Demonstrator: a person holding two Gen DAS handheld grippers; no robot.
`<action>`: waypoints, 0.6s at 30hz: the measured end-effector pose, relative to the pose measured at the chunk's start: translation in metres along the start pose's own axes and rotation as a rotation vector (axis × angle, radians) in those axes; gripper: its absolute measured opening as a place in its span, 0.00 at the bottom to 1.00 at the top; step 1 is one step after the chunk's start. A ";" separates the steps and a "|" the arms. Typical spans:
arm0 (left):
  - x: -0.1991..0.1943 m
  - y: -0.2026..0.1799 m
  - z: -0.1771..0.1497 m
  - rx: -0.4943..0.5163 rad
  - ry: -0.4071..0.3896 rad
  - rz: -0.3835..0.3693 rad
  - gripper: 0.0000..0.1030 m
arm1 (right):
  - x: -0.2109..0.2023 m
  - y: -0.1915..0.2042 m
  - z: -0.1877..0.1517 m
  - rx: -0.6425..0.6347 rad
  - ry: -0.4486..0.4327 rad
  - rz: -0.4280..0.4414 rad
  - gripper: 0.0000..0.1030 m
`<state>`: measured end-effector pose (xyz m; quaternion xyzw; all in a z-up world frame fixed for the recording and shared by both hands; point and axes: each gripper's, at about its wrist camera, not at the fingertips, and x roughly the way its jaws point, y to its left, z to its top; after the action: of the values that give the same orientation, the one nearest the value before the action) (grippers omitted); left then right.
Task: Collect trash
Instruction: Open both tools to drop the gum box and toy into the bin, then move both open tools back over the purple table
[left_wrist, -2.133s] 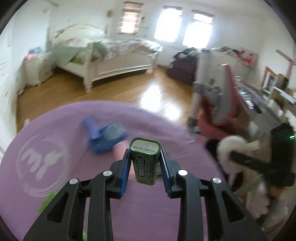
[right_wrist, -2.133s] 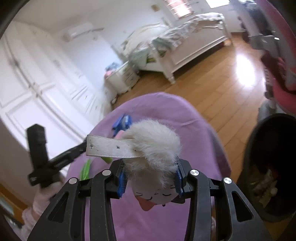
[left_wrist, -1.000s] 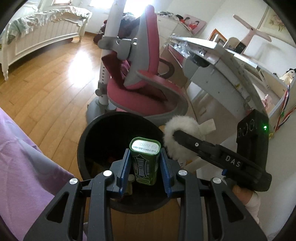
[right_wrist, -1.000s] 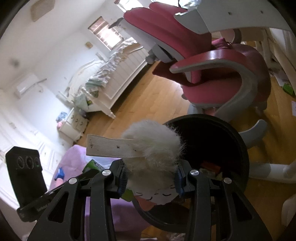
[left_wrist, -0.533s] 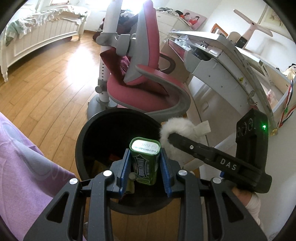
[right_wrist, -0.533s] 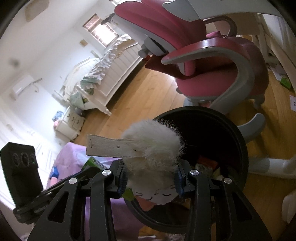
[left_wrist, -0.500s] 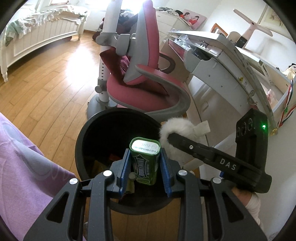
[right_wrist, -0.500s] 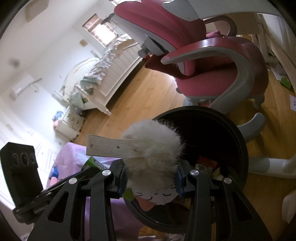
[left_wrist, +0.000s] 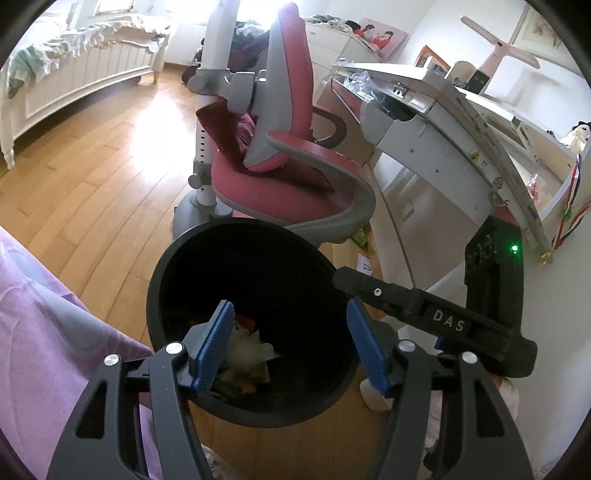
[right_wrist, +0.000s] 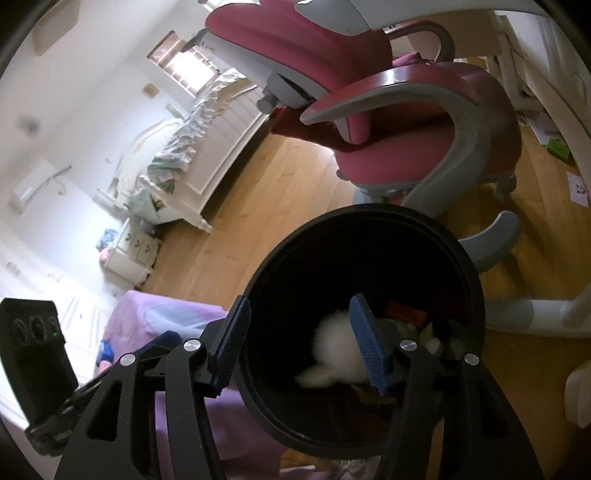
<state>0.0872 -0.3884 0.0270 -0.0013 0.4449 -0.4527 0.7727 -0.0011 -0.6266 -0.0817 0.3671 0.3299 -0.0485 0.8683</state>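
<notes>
Both grippers, left (left_wrist: 290, 341) and right (right_wrist: 299, 341), hang spread and empty over the bin (left_wrist: 184, 258); lift straight up, clear of its rim, before turning away.

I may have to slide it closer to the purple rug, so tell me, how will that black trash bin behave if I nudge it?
The black trash bin looks like thin plastic holding only a little loose trash, so probably light. On the smooth wooden floor it would likely slide easily. It is tall for its base, so a push near the rim might tip it.
</notes>
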 end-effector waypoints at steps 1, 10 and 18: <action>-0.001 0.000 -0.001 0.002 0.000 -0.001 0.62 | 0.000 0.000 0.000 -0.001 0.002 0.000 0.55; -0.006 -0.007 -0.002 0.032 -0.013 0.022 0.62 | 0.000 0.008 -0.002 -0.021 0.011 0.003 0.55; -0.030 -0.007 -0.007 0.026 -0.042 0.039 0.63 | -0.001 0.015 -0.004 -0.030 0.016 0.004 0.55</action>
<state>0.0715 -0.3685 0.0465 0.0078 0.4227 -0.4433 0.7904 0.0010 -0.6131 -0.0744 0.3551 0.3367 -0.0389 0.8712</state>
